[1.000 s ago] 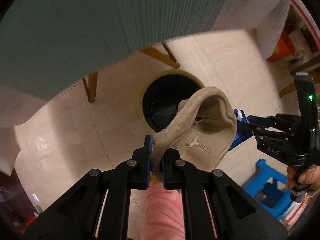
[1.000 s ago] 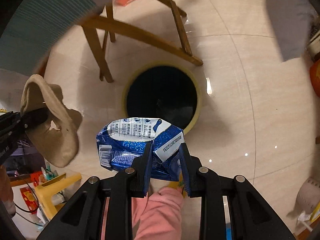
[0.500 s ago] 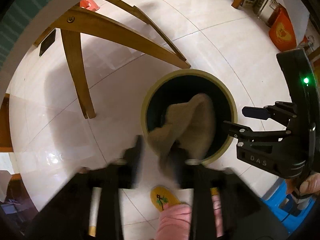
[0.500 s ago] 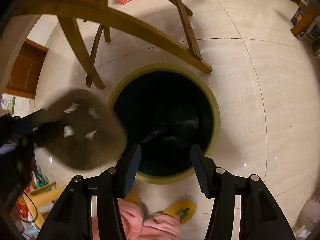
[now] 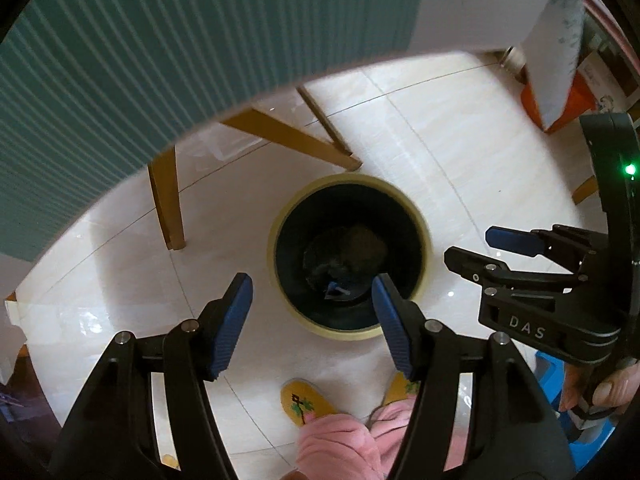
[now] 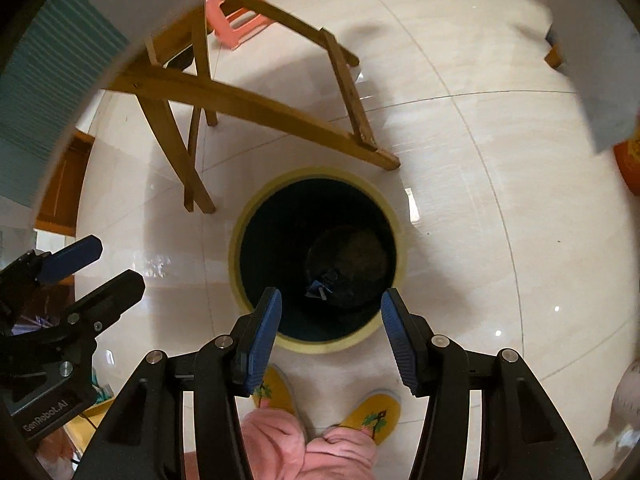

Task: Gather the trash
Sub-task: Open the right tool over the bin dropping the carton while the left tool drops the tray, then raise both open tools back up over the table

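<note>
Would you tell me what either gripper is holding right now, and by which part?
Nothing: the left gripper and right gripper are both open and empty above the bin.

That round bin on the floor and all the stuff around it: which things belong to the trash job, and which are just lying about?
Part of the job:
- bin
- brown scrap inside it
- blue wrapper inside it
- left gripper, open
- right gripper, open

Just lying about:
- wooden chair legs
- pink stool
- blue stool
- yellow slippers
</note>
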Tool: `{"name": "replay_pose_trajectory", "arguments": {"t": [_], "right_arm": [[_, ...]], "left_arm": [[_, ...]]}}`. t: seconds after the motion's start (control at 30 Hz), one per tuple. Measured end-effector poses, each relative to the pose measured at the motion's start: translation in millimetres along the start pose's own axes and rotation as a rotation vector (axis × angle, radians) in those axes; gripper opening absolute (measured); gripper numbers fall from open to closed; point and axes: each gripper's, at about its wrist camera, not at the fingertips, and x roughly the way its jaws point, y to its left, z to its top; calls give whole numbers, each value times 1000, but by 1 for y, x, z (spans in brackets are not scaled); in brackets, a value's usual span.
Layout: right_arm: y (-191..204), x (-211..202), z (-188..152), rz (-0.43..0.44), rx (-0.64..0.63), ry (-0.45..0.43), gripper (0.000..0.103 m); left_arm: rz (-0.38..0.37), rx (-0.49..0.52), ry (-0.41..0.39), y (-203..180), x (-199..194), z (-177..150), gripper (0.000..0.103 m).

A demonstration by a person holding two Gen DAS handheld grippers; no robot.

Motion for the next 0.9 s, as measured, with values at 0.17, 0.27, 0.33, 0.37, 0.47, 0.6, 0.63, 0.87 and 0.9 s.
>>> {"name": "replay_pose_trajectory", "arguments": {"t": [0.17, 0.27, 0.33, 0.37, 0.47, 0.6, 0.63, 0.87, 0.9], "right_arm": [[6, -44, -3, 5, 6, -19, 53], [12, -78, -4, 13, 3, -35, 53], [18, -103, -5, 20, 1, -47, 53], [21, -116, -5, 27, 1, -53, 53], [29, -155, 2, 45, -8, -77, 53], [42, -212, 8, 64, -36, -124, 53], [44, -225, 9, 69, -43, -135, 53], [69, -319, 15, 99, -113, -219, 53], [74, -332, 16, 105, -124, -235, 53]], "left_arm": [[-35, -44, -29, 0, -50, 7, 59], [-59, -97, -45, 7, -85, 11, 59], [-75, -138, -56, 15, -114, 12, 59], [-77, -149, -62, 19, -126, 13, 59], [-71, -180, -86, 29, -166, 17, 59], [-62, -234, -126, 50, -218, 19, 59], [-62, -252, -137, 55, -233, 20, 59], [-39, -312, -246, 76, -341, 21, 59], [-33, -314, -265, 78, -351, 23, 59]]}}
